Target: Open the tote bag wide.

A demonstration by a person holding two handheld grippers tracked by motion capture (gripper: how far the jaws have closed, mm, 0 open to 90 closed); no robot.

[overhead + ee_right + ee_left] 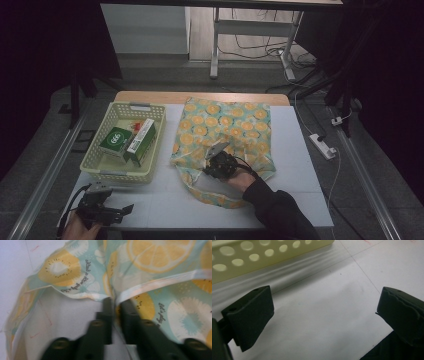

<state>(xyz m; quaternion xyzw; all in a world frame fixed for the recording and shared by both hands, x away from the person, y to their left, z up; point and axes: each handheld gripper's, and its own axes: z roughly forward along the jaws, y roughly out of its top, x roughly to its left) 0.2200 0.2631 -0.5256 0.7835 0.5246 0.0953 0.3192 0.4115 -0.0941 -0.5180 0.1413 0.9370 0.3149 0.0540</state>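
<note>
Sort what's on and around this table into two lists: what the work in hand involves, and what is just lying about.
In the job:
- fruit-print fabric bag, its rim pinched in the right tool
- right tool, shut on the bag's edge

Lying about:
- left tool, open over bare table
- yellow basket holding two green boxes
- power strip on the floor

Table (300,150): white top, a wooden strip along the far edge. Near the left edge, a pale yellow perforated basket (150,111). At the middle, reaching the far edge, a fruit-print cloth bag (240,120), its handle loop toward the near edge.
</note>
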